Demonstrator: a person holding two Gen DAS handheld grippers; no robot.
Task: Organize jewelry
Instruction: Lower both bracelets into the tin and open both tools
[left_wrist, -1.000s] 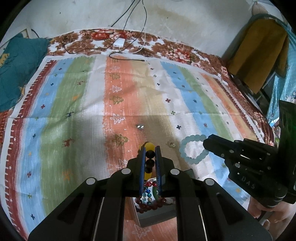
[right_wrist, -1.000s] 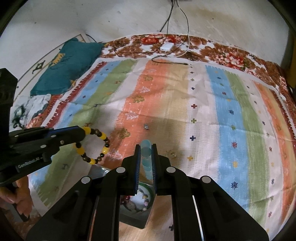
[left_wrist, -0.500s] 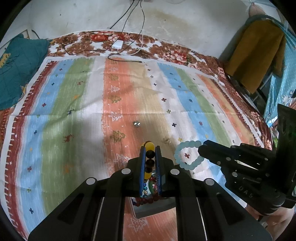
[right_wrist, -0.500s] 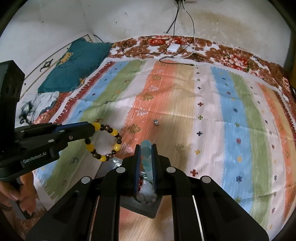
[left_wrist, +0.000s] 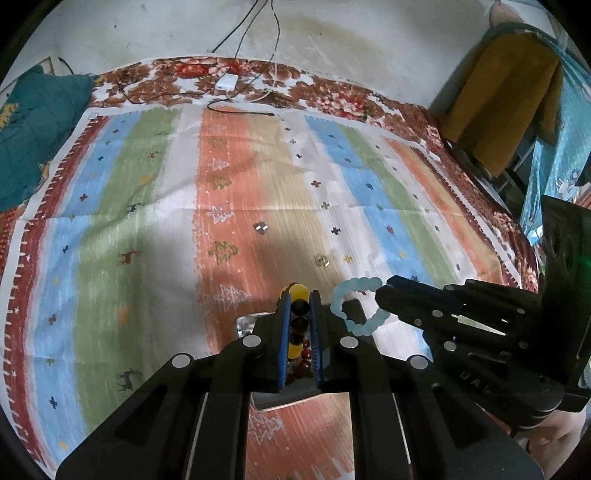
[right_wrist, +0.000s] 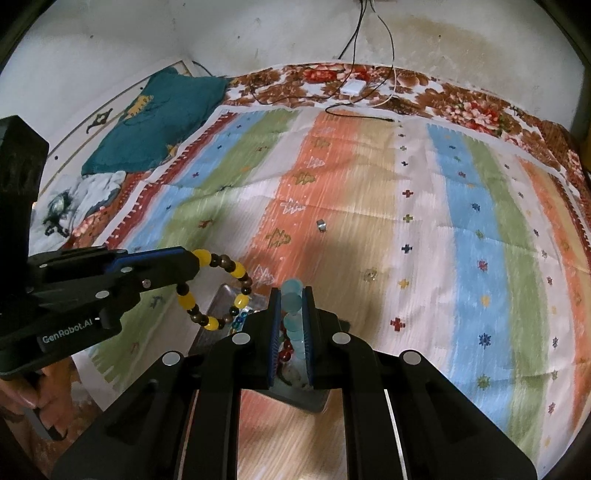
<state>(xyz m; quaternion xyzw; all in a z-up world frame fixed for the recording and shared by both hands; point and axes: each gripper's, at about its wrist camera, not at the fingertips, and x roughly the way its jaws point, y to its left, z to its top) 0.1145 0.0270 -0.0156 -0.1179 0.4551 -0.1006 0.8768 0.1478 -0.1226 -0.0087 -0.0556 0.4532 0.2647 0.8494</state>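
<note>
Box (right_wrist: 221, 295) apparently under 2 held bracelets (right_wrist: 236, 271).

White lettering reading "GenRobot.AI" runs along the black body of the left gripper (right_wrist: 192, 264), at nine o'clock in the right wrist view; markings on the right gripper (left_wrist: 380, 295) stay illegible.

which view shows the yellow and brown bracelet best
The right wrist view: the yellow and brown bracelet hangs as nearly a full loop from the left gripper. The left wrist view shows only a few beads between that gripper's shut fingers.
</note>
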